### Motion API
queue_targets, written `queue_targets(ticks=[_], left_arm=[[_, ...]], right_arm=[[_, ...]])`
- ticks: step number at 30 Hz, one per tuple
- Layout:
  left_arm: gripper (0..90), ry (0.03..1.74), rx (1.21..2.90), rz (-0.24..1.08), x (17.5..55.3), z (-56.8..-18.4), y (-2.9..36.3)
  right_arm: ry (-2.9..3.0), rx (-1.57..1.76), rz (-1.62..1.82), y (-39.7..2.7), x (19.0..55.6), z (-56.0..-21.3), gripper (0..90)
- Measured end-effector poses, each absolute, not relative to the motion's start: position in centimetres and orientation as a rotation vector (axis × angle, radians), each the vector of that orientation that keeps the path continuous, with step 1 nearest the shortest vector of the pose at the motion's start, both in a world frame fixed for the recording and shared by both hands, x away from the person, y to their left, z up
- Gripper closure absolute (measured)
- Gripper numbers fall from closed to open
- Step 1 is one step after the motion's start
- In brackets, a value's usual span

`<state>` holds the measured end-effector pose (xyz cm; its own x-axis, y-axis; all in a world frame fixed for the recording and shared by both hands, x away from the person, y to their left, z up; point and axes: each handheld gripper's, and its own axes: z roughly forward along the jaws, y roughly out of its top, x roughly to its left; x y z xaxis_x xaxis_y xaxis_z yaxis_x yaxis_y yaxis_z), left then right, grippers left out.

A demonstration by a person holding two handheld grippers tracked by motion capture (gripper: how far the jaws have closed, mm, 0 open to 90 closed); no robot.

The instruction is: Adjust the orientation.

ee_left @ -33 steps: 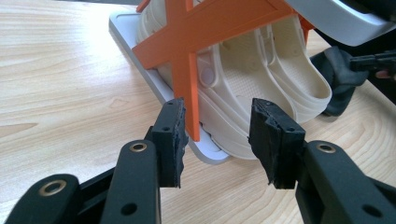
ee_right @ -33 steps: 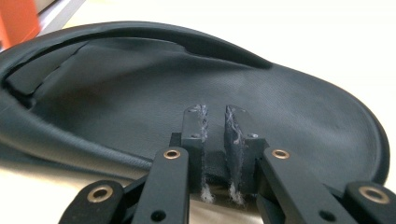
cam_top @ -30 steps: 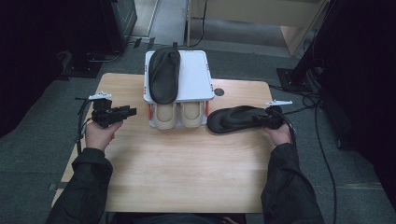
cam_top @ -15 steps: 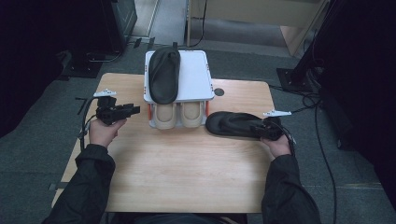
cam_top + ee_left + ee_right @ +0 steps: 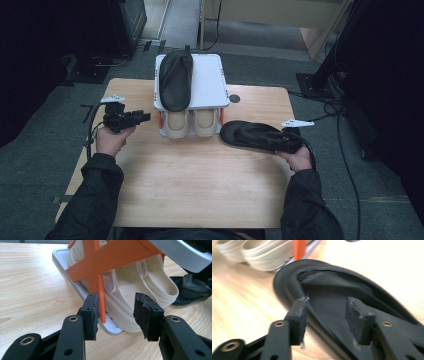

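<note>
Since a second ago the right gripper [image 5: 286,140] has slid with the black slipper [image 5: 252,135] a little toward the person, and its jaws have just been opening: in the right gripper view they stand spread, one pad on each side of the slipper's raised edge, neither pressing on it. That slipper [image 5: 342,300] lies flat on the wooden table [image 5: 200,185], toe pointing toward the shoe rack [image 5: 207,82] and just short of touching it.

Left gripper [image 5: 131,119], hardly shifted, hovers beside the rack's left end. Its jaws are parted, and in the left gripper view they frame the orange cross-brace [image 5: 105,262] and the heel of the nearer cream clog [image 5: 120,297] without gripping either.

Two cream clogs [image 5: 192,122] sit side by side on the rack's lower shelf. A second black slipper [image 5: 176,80] rests lengthwise on the white top shelf, on its left half.
</note>
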<state>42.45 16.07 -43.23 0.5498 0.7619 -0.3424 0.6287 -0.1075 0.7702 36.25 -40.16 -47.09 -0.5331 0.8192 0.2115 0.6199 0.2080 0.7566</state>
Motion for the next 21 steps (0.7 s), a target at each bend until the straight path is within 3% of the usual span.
queue_targets(ticks=[3,6,13,21], left_arm=[[55.0,1.145,1.808,0.163,42.5,-43.3,16.0],[54.9,1.143,1.811,0.163,42.5,-43.3,15.9],[55.0,1.142,1.812,0.164,42.5,-43.4,16.0],[55.1,1.138,1.811,0.162,42.5,-43.4,15.9]], right_arm=[[2.312,1.314,1.19,-39.4,36.4,-47.7,41.9],[2.36,1.281,1.142,-38.8,36.7,-48.4,42.4],[2.409,1.216,1.028,-37.8,36.6,-48.8,61.8],[2.395,1.237,0.989,-37.8,35.8,-48.5,75.5]])
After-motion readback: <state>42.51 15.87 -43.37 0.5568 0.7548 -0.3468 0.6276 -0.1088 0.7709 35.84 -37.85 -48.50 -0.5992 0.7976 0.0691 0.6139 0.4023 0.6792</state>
